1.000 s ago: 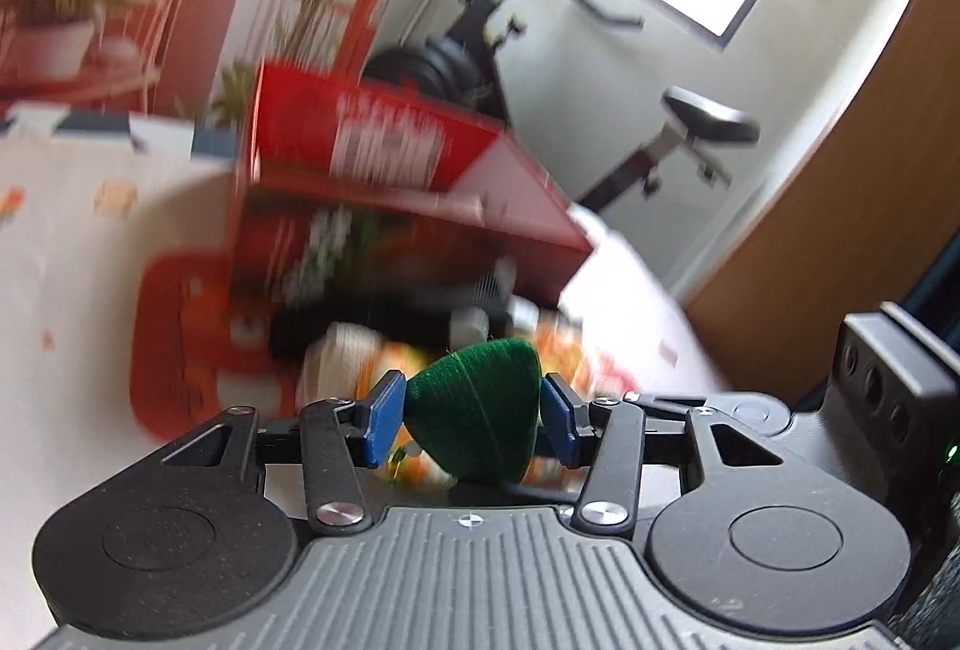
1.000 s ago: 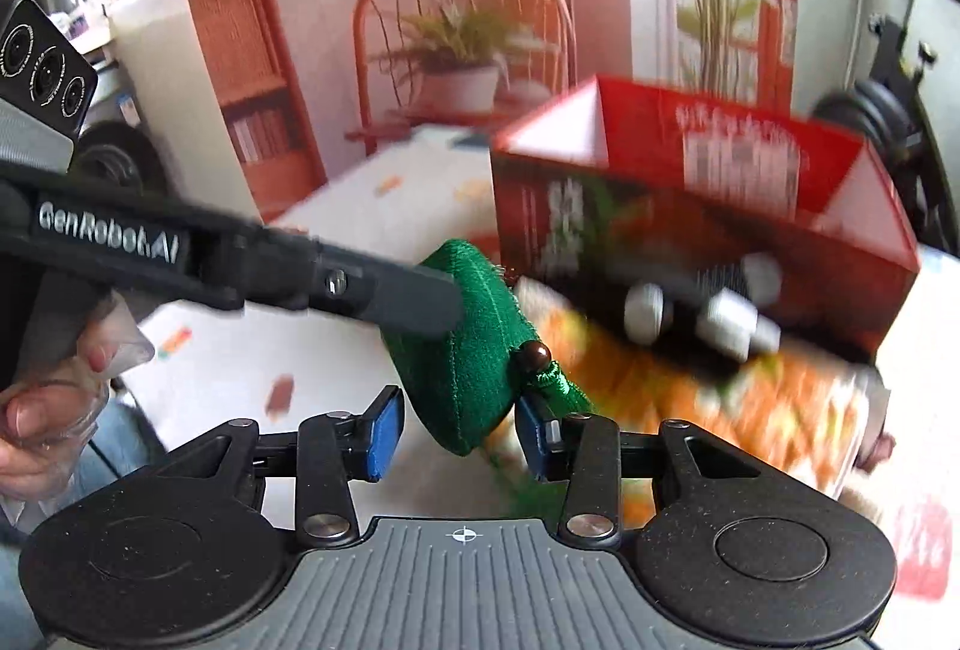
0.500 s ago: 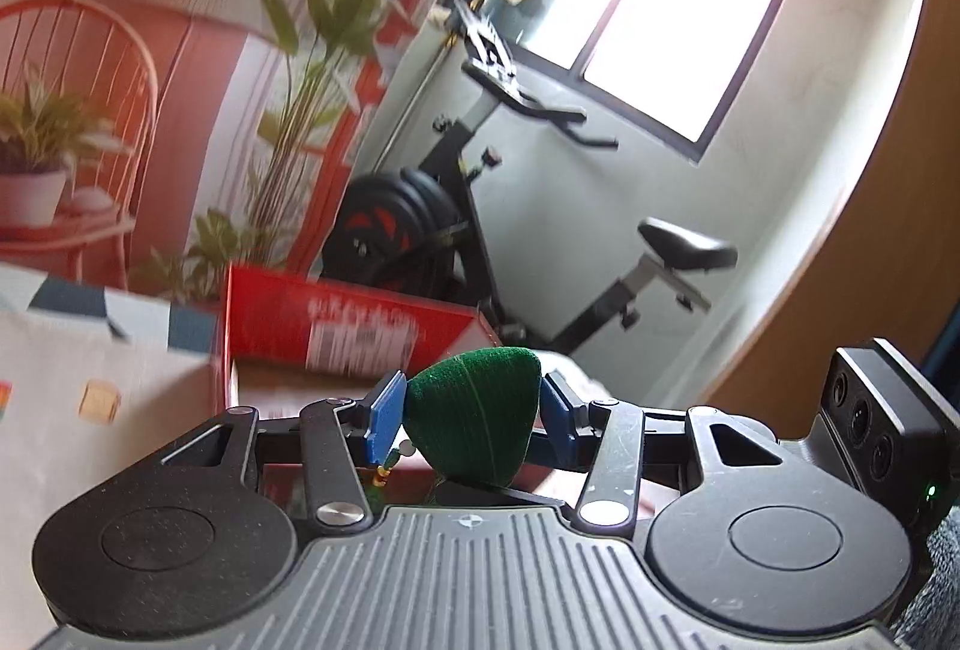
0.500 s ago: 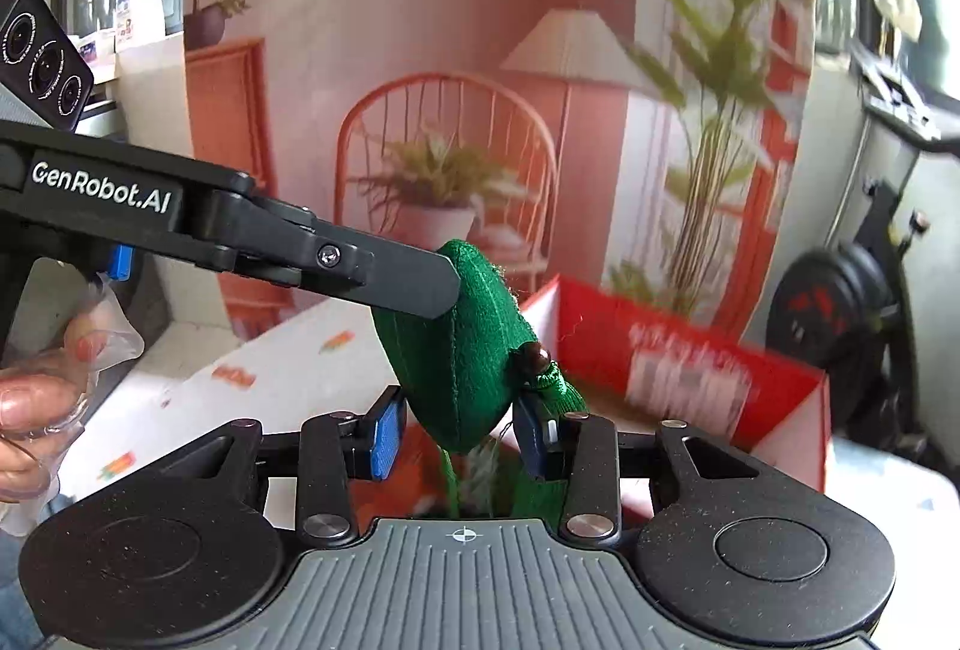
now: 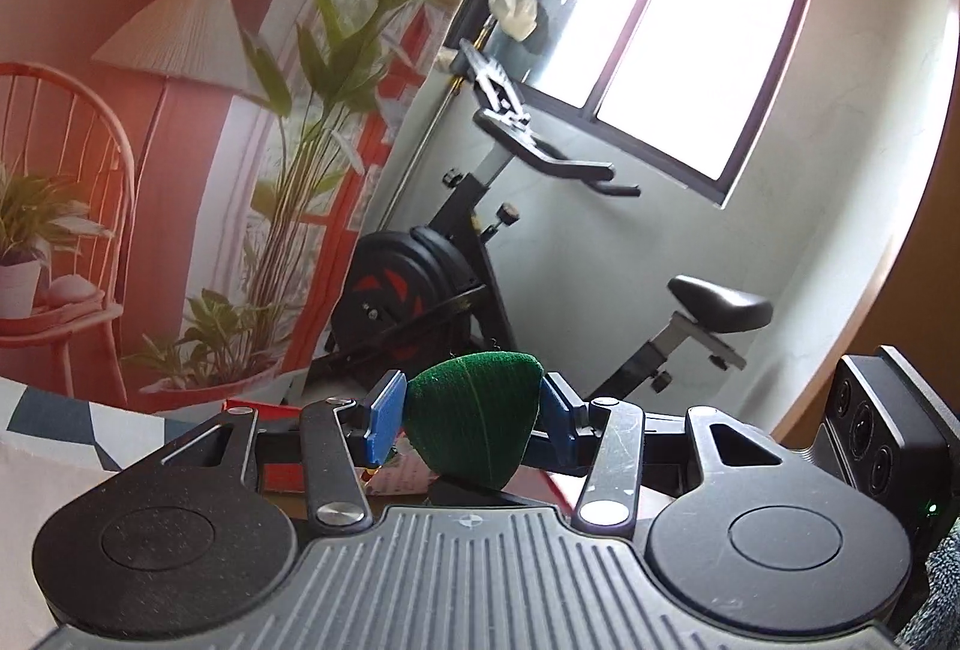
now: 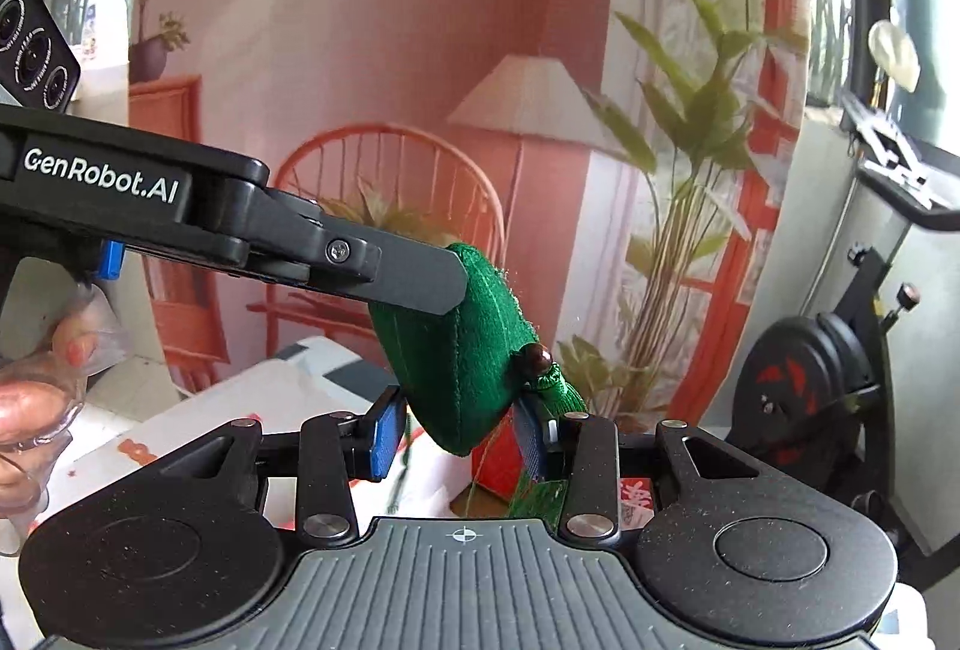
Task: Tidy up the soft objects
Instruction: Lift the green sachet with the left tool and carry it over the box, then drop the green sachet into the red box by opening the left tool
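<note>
Green plush pouch clamped between both pairs of blue pads, left gripper and right gripper gripping opposite ends, held aloft above red box, exercise bike behind.

My left camera looks along its fingers, close behind the green pouch, toward the exercise bike and window. My right camera sits equally close, facing the painted wall; both share pouch, bike and red box.
</note>
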A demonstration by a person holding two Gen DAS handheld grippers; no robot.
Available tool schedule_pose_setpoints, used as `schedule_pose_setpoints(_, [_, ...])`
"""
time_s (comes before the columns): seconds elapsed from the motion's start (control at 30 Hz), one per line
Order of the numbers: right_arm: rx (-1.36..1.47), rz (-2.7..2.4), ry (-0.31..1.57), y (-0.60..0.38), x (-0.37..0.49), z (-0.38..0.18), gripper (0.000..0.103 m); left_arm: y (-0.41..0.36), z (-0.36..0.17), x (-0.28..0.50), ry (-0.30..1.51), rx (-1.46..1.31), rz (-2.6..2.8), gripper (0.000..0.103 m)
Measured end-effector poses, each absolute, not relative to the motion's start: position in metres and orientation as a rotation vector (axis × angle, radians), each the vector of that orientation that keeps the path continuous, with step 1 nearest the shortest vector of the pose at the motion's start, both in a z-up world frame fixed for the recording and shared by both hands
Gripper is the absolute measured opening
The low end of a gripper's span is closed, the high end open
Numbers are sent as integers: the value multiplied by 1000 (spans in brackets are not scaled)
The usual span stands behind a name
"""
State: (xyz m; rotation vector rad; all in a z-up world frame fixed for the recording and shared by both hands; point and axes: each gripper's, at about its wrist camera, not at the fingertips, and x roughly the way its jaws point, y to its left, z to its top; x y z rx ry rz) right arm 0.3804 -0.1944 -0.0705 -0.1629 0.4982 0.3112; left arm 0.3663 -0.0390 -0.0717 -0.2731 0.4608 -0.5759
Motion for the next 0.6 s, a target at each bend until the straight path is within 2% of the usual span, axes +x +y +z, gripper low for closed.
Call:
schedule_pose_setpoints(0.33, [-92, 312, 683, -204, 444, -147, 36, -36, -140, 426, 640, -289, -521, 51])
schedule_pose_setpoints(0.6, [-32, 170, 764, -215, 458, -180, 40, -31, -151, 438, 678, -271, -491, 51])
